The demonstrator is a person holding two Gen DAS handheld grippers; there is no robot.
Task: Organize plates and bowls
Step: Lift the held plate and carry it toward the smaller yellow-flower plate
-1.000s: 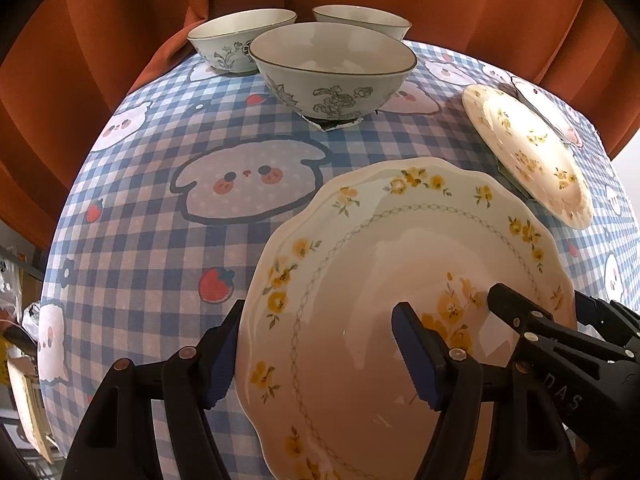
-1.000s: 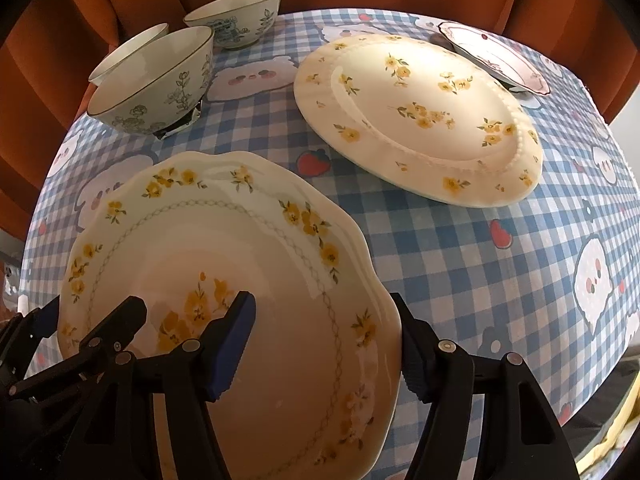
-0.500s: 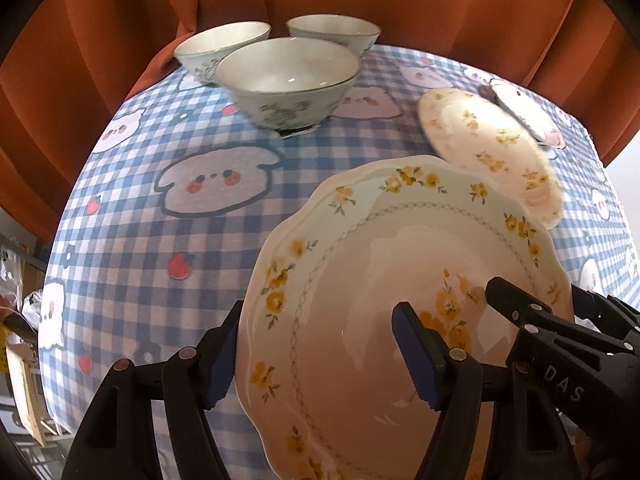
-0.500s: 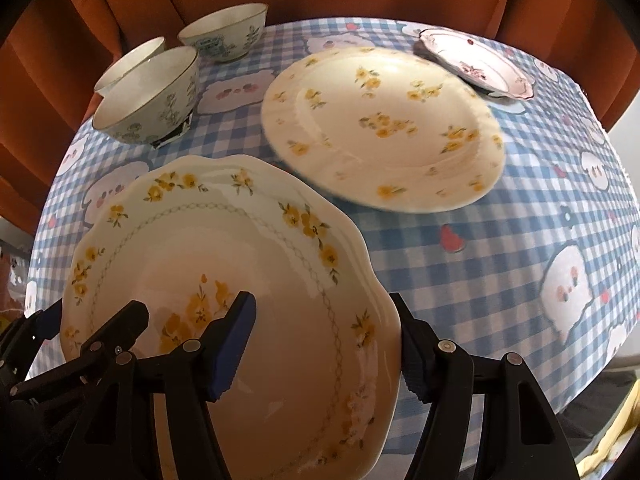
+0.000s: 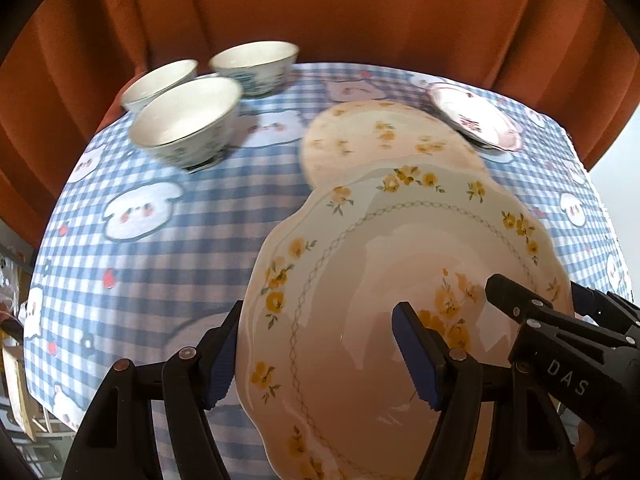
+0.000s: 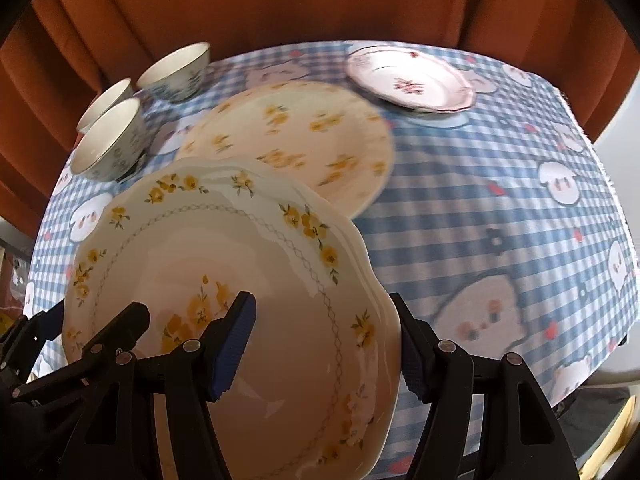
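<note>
Both grippers, left [image 5: 320, 354] and right [image 6: 326, 340], clamp a scalloped yellow-flowered plate [image 5: 384, 280]. Beyond it lie a round floral plate [image 6: 296, 136], a pink-flowered plate [image 6: 412, 80] and three bowls [image 5: 188, 120].

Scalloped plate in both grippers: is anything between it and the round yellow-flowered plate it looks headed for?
Nothing visible. The scalloped plate is held off the table with its far rim over the near edge of the round plate, whose top is bare. The bowls sit left, the pink-flowered plate beyond.

Blue-and-white checked tablecloth [image 5: 224, 216] spread across the table, dotted with cartoon puppy faces [image 6: 558, 182] and small strawberries [image 5: 109, 279]. Behind it, hanging in folds, a rust-orange curtain [image 6: 280, 0].
</note>
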